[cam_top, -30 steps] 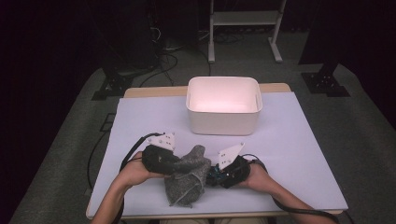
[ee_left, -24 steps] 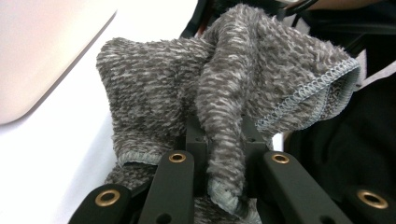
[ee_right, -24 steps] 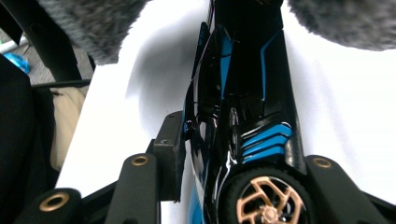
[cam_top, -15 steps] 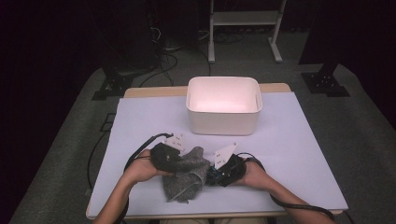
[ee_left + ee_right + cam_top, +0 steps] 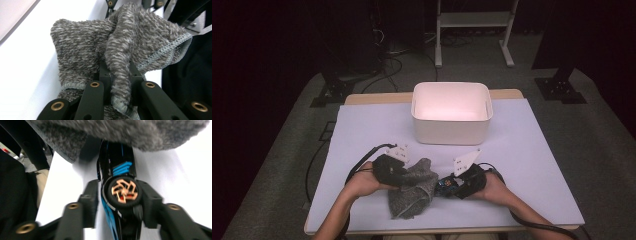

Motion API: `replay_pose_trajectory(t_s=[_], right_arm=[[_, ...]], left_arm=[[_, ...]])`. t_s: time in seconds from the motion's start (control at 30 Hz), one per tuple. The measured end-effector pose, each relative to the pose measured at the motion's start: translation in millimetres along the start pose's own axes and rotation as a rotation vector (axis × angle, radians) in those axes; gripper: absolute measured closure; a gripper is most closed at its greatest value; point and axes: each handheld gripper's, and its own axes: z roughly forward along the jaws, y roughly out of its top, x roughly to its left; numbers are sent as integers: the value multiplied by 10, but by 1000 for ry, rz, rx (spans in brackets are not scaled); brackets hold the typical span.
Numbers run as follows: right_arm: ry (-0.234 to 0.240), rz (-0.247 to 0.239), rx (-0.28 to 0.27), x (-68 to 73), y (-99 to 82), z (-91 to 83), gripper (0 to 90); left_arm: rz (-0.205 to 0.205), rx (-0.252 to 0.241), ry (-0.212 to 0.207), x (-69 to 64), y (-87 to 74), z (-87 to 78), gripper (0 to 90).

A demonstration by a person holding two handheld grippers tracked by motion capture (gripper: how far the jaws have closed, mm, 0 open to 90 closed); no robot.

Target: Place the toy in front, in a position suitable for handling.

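**Camera Arrangement**

The high view looks forward and down over the table (image 5: 532, 150) from the near side. Each gripper view sits close behind its own jaws, facing inward. All three share the grey cloth (image 5: 414, 192) (image 5: 120, 50) (image 5: 120, 130).

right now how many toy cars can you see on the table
1. The black and blue toy car sits between the right gripper jaws at the table's near edge, its front under the grey cloth. More could be hidden beneath the cloth.
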Motion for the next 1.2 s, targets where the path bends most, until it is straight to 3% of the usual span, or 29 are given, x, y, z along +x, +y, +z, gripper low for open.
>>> replay_pose_trajectory(t_s=[0.07,0.2,0.27,0.33,0.4,0.6,0.8,1.03,1.2], right_arm=[[12,12,-3,-5,-12,-19,613],[-10,-16,7,22,5,-12,619],[-8,-13,0,26,3,-5,620],[-7,-7,-10,34,4,9,617],[-9,-10,-11,39,7,16,617],[-4,2,-29,30,-20,17,618],[-7,-5,-22,34,-20,15,620],[-13,-13,-13,40,-26,5,624],[-12,-16,-8,38,-20,4,625]], left_arm=[[5,0,-6,-20,46,7,794],[44,13,-15,-58,188,89,794],[59,17,-31,-77,261,168,794],[92,50,-46,-126,381,365,794],[104,42,-59,-143,459,452,794],[126,64,-52,-148,584,570,794],[113,77,-33,-133,470,484,794],[51,50,12,-64,159,197,794],[52,21,30,-16,-27,30,793]])
